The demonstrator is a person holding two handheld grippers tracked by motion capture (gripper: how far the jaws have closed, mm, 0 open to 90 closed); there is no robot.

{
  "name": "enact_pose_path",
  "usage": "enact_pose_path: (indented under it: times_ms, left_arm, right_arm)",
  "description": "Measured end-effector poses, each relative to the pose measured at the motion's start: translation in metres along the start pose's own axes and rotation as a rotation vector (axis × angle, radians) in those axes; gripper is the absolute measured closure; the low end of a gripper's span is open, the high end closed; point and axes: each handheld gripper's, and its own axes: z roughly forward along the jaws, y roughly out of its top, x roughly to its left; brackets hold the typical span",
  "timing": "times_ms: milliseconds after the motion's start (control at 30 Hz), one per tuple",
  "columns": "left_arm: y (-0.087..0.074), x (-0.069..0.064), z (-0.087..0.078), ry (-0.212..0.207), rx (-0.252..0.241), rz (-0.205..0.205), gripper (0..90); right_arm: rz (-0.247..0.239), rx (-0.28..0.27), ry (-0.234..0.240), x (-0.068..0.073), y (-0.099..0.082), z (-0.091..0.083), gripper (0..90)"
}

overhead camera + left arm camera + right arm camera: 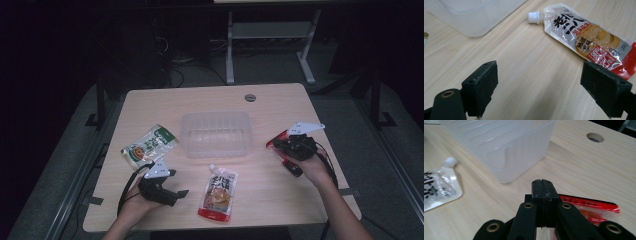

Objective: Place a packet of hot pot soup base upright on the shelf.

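Right gripper view shows the right gripper (542,185) pinched tight on the red-edged clear snack packet (592,208), so lift gently toward the clear plastic tub (506,147); left gripper (539,90) gapes wide.

You have the container (216,134) at the table (280,192) centre. At its 6 o'clock lies the spouted pouch (218,193), cap end toward the container, close but apart. At the container's 9 o'clock lies the flat packet (149,145), just beside it. At its 3 o'clock sits your right gripper (280,145), with a sealed packet (594,211) apparently pinched at the edge, though the contact is hidden. Your left gripper (176,186) lies at 7 o'clock, between flat packet and spouted pouch. The cable hole (250,97) is at 1 o'clock, behind the container.
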Motion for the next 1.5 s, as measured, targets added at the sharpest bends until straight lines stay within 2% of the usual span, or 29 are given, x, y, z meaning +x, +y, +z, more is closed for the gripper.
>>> enact_pose_path:
  times_ms: [33,67,100,133,167,233,267,300,433,533,700,800,867,1000,1167,1300,1400,1500]
  left_arm:
    - [0.000,0.000,0.000,0.000,0.004,-0.001,13.8]
    - [-0.001,0.000,0.000,-0.003,0.002,-0.007,13.8]
    - [-0.001,0.000,0.000,-0.003,0.002,-0.007,13.8]
    - [-0.001,0.000,0.000,-0.005,0.004,-0.011,13.8]
    - [-0.001,0.000,0.000,-0.005,0.004,-0.011,13.8]
    - [0.001,0.000,0.001,-0.003,0.000,-0.009,13.8]
    - [0.002,-0.001,0.002,-0.006,0.003,-0.003,13.8]
    - [0.002,-0.001,0.002,-0.006,0.003,-0.003,13.8]
    - [0.001,-0.002,0.003,-0.008,0.005,-0.001,13.8]
    - [0.001,-0.002,0.002,-0.014,0.000,-0.001,13.8]
    - [0.001,-0.001,0.002,-0.015,-0.003,-0.005,13.8]
    - [0.001,-0.001,0.002,-0.014,-0.001,-0.008,13.8]
    - [0.001,-0.001,0.002,-0.014,-0.001,-0.010,13.8]
    - [0.000,-0.001,0.002,-0.016,0.000,-0.006,13.8]
    - [0.000,-0.001,0.002,-0.018,-0.001,-0.011,13.8]
    - [0.000,-0.001,0.002,-0.020,0.001,-0.008,13.8]
    - [0.000,-0.002,0.003,-0.027,0.002,-0.006,13.8]
    - [0.000,-0.002,0.003,-0.030,0.006,-0.003,13.8]
  right_arm:
    - [-0.003,-0.003,-0.003,-0.003,0.000,0.000,89.4]
    - [0.015,0.008,-0.011,-0.011,0.002,0.002,89.5]
    - [0.015,0.008,-0.011,-0.011,0.002,0.002,89.5]
    - [0.037,0.012,-0.019,-0.021,0.004,0.003,89.5]
    - [0.037,0.012,-0.019,-0.021,0.004,0.003,89.5]
    - [0.059,0.008,-0.035,-0.030,0.006,0.006,89.6]
    - [0.071,0.028,-0.054,-0.039,0.007,0.010,89.6]
    - [0.071,0.028,-0.054,-0.039,0.007,0.010,89.6]
    - [0.119,0.034,-0.075,-0.054,0.006,0.017,89.6]
    - [0.144,0.061,-0.109,-0.067,-0.001,0.022,89.7]
    - [0.161,0.103,-0.135,-0.077,-0.011,0.024,89.7]
    - [0.190,0.120,-0.141,-0.084,-0.020,0.025,89.7]
    - [0.188,0.123,-0.145,-0.085,-0.022,0.025,89.7]
    - [0.182,0.163,-0.142,-0.088,-0.031,0.030,89.7]
    - [0.180,0.172,-0.137,-0.087,-0.031,0.032,89.7]
    - [0.155,0.181,-0.109,-0.083,-0.029,0.034,89.8]
    - [0.123,0.195,-0.081,-0.075,-0.026,0.037,89.8]
    - [0.115,0.203,-0.069,-0.071,-0.024,0.039,89.8]
